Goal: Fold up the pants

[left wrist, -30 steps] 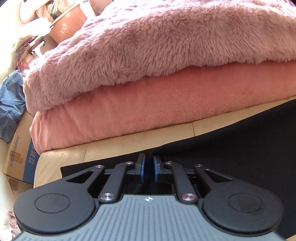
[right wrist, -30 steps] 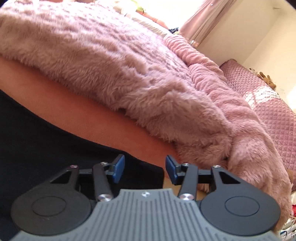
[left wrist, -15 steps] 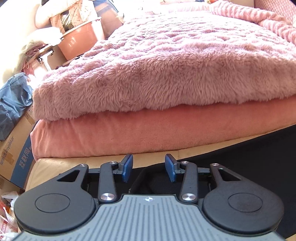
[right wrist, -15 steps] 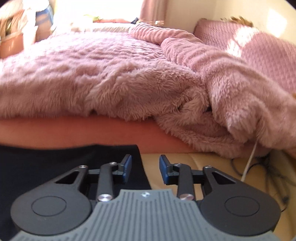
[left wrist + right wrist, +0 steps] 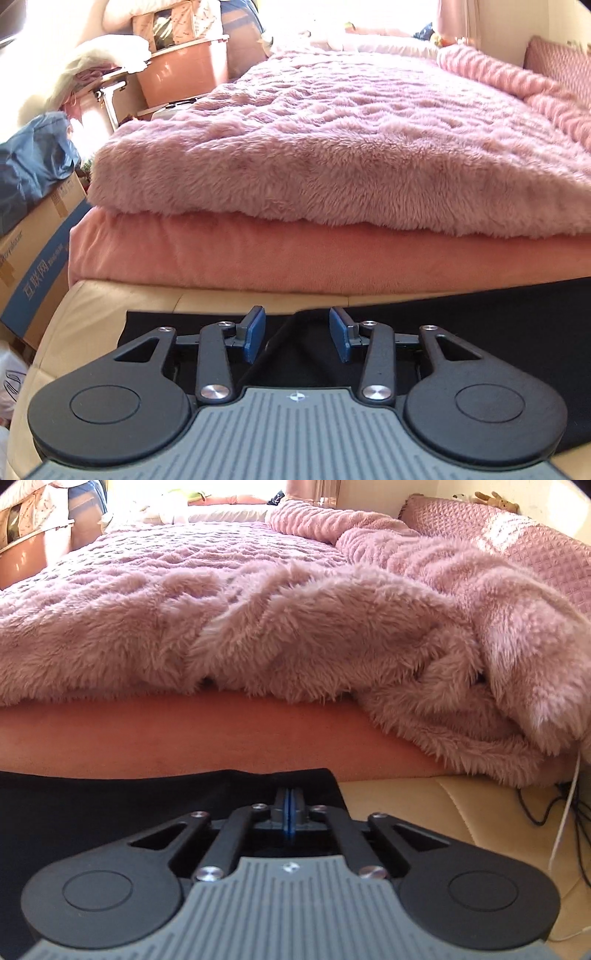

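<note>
Black pants (image 5: 480,317) lie flat on a cream leather surface (image 5: 92,314) in front of the bed. In the left wrist view my left gripper (image 5: 297,334) is open over the pants' left end, with a raised fold of black cloth between its blue pads. In the right wrist view the pants (image 5: 110,805) reach their right end under my right gripper (image 5: 289,812), whose blue pads are pressed together just above the cloth; I cannot tell whether any fabric is pinched between them.
A fluffy pink blanket (image 5: 351,147) over a salmon mattress (image 5: 258,254) rises right behind the pants. Cardboard boxes (image 5: 33,251), a blue bag and a brown tub stand at the left. Cables (image 5: 554,812) lie on the cream surface at the right.
My left gripper went from shut to wide open and let the pants' edge drop. My right gripper went from open to shut. Both views tilted up toward the bed.
</note>
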`<state>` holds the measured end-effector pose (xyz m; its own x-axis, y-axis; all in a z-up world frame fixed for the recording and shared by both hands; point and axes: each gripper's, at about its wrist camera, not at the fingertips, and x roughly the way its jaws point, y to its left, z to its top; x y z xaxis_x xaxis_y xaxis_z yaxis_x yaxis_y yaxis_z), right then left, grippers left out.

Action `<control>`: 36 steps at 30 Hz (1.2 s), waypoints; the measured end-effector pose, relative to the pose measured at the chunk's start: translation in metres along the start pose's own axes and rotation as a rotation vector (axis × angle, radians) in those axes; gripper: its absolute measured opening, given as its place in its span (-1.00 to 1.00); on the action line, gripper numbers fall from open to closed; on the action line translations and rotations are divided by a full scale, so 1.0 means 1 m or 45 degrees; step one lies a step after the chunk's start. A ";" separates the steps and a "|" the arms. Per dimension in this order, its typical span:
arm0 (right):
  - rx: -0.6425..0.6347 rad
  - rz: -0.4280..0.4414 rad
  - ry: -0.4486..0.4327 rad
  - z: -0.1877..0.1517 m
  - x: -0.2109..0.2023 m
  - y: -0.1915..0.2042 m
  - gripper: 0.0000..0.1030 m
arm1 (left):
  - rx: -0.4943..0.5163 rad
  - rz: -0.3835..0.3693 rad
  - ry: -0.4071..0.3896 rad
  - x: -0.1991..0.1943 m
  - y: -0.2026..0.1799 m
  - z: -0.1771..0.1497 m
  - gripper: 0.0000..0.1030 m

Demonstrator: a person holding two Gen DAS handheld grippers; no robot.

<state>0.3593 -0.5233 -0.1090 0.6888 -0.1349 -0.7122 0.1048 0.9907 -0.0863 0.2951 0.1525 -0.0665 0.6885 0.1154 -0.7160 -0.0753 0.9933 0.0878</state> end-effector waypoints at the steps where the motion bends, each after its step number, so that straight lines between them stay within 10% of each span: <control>1: 0.004 0.020 -0.026 -0.004 -0.014 0.002 -1.00 | -0.015 -0.016 0.003 -0.006 0.004 -0.007 0.05; 10: 0.060 0.149 -0.121 -0.074 -0.123 0.057 -1.00 | -0.292 0.105 0.032 -0.028 0.046 -0.086 0.31; 18: 0.100 0.142 -0.097 -0.105 -0.142 0.094 -0.90 | -0.542 0.149 0.060 -0.025 0.083 -0.124 0.26; 23: 0.084 0.114 -0.037 -0.107 -0.133 0.109 -0.90 | -0.581 0.074 0.059 -0.024 0.086 -0.132 -0.79; 26: 0.048 0.091 0.009 -0.108 -0.127 0.120 -0.90 | -0.560 0.068 0.050 -0.024 0.085 -0.136 -1.00; 32: -0.014 0.046 0.042 -0.107 -0.123 0.134 -0.86 | -0.561 0.108 0.022 -0.029 0.091 -0.137 -0.94; 36: -0.061 0.029 0.064 -0.104 -0.121 0.139 -0.86 | -0.555 0.157 0.004 -0.030 0.094 -0.138 -0.05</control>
<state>0.2163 -0.3675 -0.1073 0.6537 -0.1129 -0.7483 0.0545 0.9933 -0.1023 0.1679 0.2436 -0.1325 0.6532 0.2322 -0.7207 -0.4534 0.8822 -0.1267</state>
